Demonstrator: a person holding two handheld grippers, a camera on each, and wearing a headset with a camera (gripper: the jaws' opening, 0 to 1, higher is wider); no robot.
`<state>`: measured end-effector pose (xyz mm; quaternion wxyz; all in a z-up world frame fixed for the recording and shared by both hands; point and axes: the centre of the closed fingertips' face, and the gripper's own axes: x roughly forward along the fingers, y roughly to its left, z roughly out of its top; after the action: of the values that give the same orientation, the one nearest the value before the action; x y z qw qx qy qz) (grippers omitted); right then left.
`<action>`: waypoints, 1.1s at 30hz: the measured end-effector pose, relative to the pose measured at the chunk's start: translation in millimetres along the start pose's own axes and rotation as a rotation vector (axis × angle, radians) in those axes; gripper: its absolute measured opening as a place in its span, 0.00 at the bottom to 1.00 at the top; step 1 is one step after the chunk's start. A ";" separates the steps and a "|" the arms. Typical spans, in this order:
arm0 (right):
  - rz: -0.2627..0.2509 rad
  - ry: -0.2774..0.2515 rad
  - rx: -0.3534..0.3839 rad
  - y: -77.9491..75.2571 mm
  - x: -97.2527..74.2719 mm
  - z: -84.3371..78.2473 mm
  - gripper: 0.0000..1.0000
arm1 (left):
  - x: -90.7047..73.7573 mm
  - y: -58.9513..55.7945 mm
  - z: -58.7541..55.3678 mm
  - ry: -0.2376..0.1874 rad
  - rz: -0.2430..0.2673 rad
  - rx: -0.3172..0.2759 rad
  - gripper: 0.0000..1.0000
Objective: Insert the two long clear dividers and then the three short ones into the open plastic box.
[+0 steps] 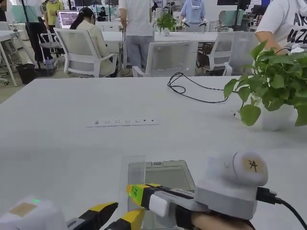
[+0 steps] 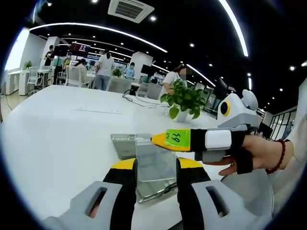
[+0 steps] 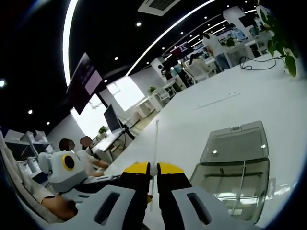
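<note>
White table [image 1: 57,143]: one level, pale surface. An open plastic box [image 1: 168,165] lies flat on it just beyond the right gripper [image 1: 130,190]. A marked white strip [image 1: 122,122] lies well ahead of the gripper. A black cable [image 1: 192,88] lies farther ahead, rightward. A potted plant [image 1: 276,117] stands ahead-right, beside the cable.

A: Where is the box [image 1: 165,166]?
B: On the desk [image 1: 72,143], at the middle of its near edge. A divider [image 1: 132,172] stands upright at the box's left side.
A: And behind it?
B: A flat strip [image 1: 122,122] lies mid-desk. The potted plant [image 1: 276,91] sits toward the right edge; a cable [image 1: 192,89] loops left of it, nearer the far edge. Chairs [image 1: 165,57] stand beyond the far edge.
</note>
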<state>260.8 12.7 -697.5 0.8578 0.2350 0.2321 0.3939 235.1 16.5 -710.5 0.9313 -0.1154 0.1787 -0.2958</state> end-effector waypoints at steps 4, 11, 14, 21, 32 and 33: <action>-0.003 0.004 0.009 0.1 0.5 -1.0 0.07 | 0.4 0.6 -0.9 0.005 0.001 -0.010 0.30; -0.023 0.019 0.026 -4.5 -0.7 0.8 0.06 | 2.2 0.9 -1.8 0.006 -0.005 0.022 0.34; -0.082 0.065 0.106 -15.4 -3.6 -2.5 0.06 | 2.3 1.3 -7.6 0.032 -0.009 0.076 0.38; -0.200 0.146 0.181 -38.5 -11.2 -8.0 0.06 | 2.6 1.5 -13.9 0.071 -0.016 0.227 0.56; -0.359 0.315 0.255 -64.8 -19.5 -18.2 0.06 | 7.8 -3.4 -20.4 0.112 -0.074 0.385 0.82; -0.375 0.338 0.259 -66.7 -20.0 -20.2 0.06 | 8.4 -4.7 -21.0 0.113 -0.085 0.391 0.84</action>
<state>275.1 -37.1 -748.1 0.8276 0.2264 0.4597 0.2290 230.7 5.5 -730.3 0.9111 0.0771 0.1646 -0.3699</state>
